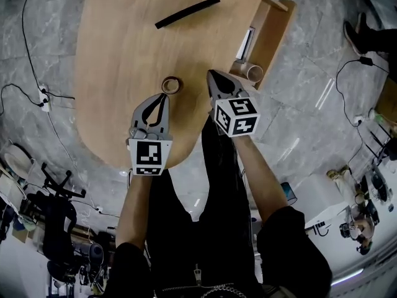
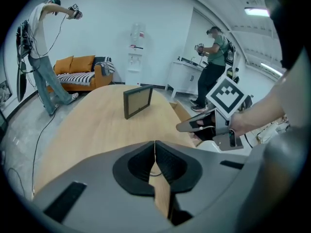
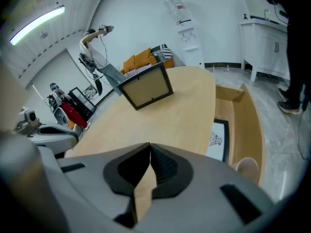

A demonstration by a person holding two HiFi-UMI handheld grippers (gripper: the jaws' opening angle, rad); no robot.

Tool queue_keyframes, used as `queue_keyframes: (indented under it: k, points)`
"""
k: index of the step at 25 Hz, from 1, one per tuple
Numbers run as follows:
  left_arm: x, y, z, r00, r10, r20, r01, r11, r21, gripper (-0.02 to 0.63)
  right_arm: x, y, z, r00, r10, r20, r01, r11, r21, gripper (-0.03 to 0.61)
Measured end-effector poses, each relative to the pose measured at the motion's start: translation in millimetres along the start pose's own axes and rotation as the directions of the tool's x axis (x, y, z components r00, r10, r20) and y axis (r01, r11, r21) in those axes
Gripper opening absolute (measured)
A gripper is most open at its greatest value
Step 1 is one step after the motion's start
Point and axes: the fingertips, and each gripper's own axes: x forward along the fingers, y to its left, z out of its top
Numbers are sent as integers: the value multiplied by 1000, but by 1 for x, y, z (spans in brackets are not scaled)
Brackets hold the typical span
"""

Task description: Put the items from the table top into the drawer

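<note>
Left tongs [image 1: 163, 98] and right tongs [image 1: 211, 74] are found closed, empty. The brown tape roll [image 1: 171, 84] beside the left tongs may be shoved aside unless they are reopened.

There was one wooden surface [image 1: 124, 54] with one open drawer [image 1: 276, 36]. There were two picture frames: a standing frame [image 1: 186, 12] on the surface and a flat frame [image 1: 247, 42] in the drawer. There were two tape rolls: a surface roll [image 1: 171, 84] and a drawer roll [image 1: 255, 73]. There were two tongs: left tongs [image 1: 163, 98] and right tongs [image 1: 211, 74].
</note>
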Motion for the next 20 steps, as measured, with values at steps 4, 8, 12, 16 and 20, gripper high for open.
queue_keyframes:
  k: [4,8,12,16,20]
  points:
    - [-11,13,-10,1000,24,2,-24,999,-23,15,13,28,-11,998,33,-55,-36,997,-64,14]
    - [-21,23,-16,999,40,6,-40,998,-42,15,24,48,-19,993,47,-107,-59,992,-108,15]
    - [-29,31,-21,999,51,11,-51,997,-61,15,31,61,-23,989,52,-137,-72,987,-144,42]
    - [-38,44,-30,998,68,13,-67,995,-80,15,41,78,-33,982,63,-180,-95,980,-175,84]
    - [-47,48,-36,997,78,14,-77,993,-92,15,43,85,-40,978,47,-204,-88,976,-200,103]
